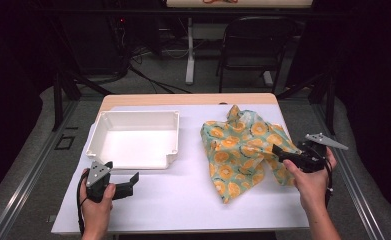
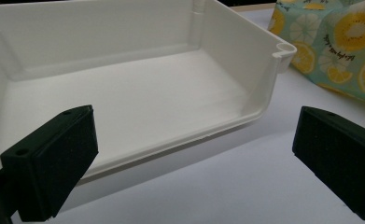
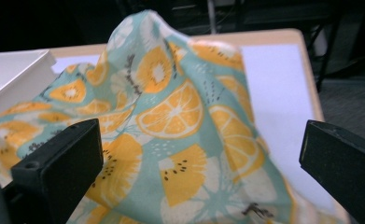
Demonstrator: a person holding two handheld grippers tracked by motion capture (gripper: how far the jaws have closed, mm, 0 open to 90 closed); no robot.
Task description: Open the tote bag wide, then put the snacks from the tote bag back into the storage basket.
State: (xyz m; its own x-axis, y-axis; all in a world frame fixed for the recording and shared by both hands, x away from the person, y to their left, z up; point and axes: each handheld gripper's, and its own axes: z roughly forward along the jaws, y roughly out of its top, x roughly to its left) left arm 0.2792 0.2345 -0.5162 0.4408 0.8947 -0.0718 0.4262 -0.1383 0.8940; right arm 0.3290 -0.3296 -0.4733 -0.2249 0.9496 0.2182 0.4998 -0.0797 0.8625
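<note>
The fruit cloth (image 1: 243, 150) lies crumpled on the surface (image 1: 183, 200), at 3 o'clock from the white tray (image 1: 133, 140). It looks soft, light and floppy. Both tongs, left (image 1: 128, 182) and right (image 1: 279, 152), are spread wide, holding nothing. Pinch a raised fold near its 3 o'clock edge.

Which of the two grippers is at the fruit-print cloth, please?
The right gripper: its open jaws reach over the cloth, while the left gripper hangs near the white tray.
</note>
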